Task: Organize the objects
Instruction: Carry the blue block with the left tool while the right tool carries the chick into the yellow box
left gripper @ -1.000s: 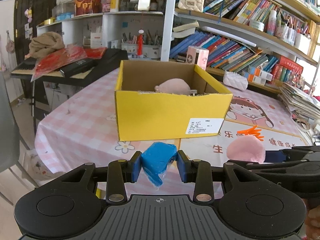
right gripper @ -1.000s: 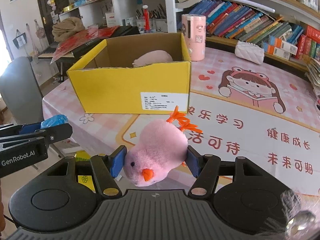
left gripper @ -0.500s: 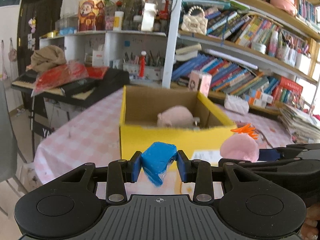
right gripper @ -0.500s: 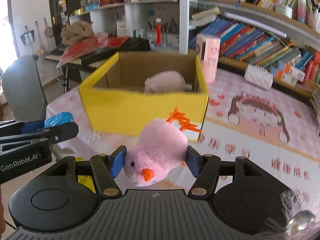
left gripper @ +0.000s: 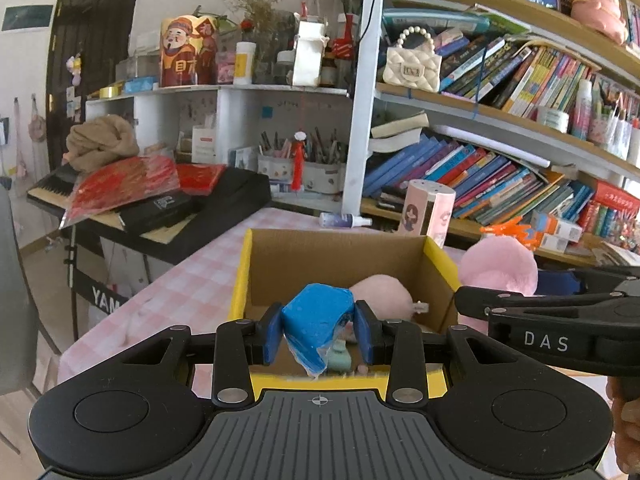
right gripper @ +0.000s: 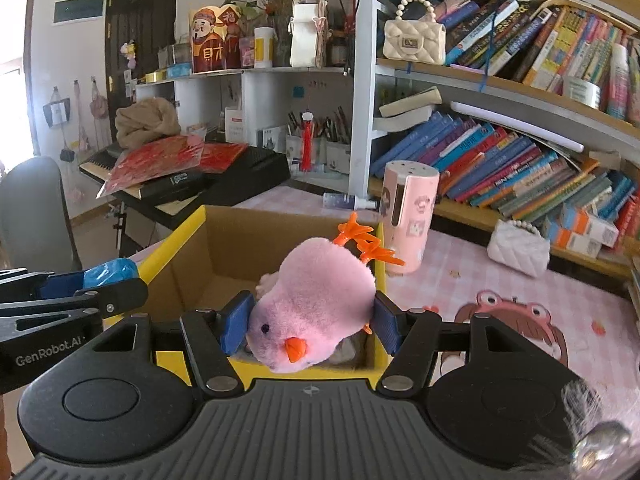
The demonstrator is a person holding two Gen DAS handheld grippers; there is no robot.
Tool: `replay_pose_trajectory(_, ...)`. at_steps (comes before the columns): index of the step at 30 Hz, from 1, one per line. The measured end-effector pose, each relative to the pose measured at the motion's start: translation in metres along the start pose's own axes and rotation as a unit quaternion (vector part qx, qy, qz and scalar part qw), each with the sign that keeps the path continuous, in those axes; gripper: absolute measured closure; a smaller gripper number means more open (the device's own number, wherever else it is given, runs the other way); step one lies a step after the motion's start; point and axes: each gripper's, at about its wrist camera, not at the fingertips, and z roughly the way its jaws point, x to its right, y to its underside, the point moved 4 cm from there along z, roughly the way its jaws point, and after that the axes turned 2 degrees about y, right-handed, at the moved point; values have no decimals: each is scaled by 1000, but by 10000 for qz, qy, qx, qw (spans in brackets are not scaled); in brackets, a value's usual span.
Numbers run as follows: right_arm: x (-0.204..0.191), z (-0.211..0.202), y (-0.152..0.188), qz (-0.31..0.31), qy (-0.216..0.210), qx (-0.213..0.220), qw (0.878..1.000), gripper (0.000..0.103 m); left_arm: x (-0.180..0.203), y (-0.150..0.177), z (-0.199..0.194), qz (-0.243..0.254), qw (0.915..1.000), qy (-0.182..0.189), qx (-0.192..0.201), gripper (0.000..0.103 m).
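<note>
A: Two things are in our grip, both above the open yellow cardboard box (left gripper: pixel 436 256). We have the blue plastic-wrapped block (left gripper: pixel 317 322) clamped between the pads of the left hand-held gripper (left gripper: pixel 318 334), a loose tail of wrapper hanging under it.

B: And the right hand-held gripper (right gripper: pixel 312 320) is clamped on the pink plush chick with the orange beak and feet (right gripper: pixel 316 312). It lies nearly upside down, beak towards the camera, feet pointing away over the box's far wall.

A: What matters for the drop, we judge, is where each sits against the box mouth. From the left wrist view the blue block hangs over the near wall, with the brown floor of the box straight ahead and below.

B: The chick is over the right half of the opening, near the right wall. Its long axis runs front to back, roughly along the box.

A: Inside we can see a pale pink plush toy (left gripper: pixel 384 294) already lying on the floor, with a small pale green thing beside it, too hidden to name.

B: The two hand-held grippers are side by side, neither clearly nearer; both look far enough in to let go. The chick is wide for its corner, so it may catch the rim.

A: Beyond the box, the pink checked cloth of the worktop (right gripper: pixel 460 272) carries a pink cylindrical container with cartoon faces (right gripper: pixel 408 204), just behind the far right corner.
</note>
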Motion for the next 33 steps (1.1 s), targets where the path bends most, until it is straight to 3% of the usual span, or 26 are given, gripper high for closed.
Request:
replay_pose_trajectory(6, 10, 31, -5, -244, -166, 22, 9996, 42, 5, -4, 34, 43, 9996, -188, -188, 68)
replay_pose_trajectory(21, 11, 92, 19, -1238, -717, -566, 9881, 42, 16, 10, 84, 249, 9945, -538, -862, 68)
replay_pose_trajectory(33, 13, 100, 23, -1527, -962, -369, 9829, 41, 15, 15, 99, 184, 9907, -792, -1095, 67)
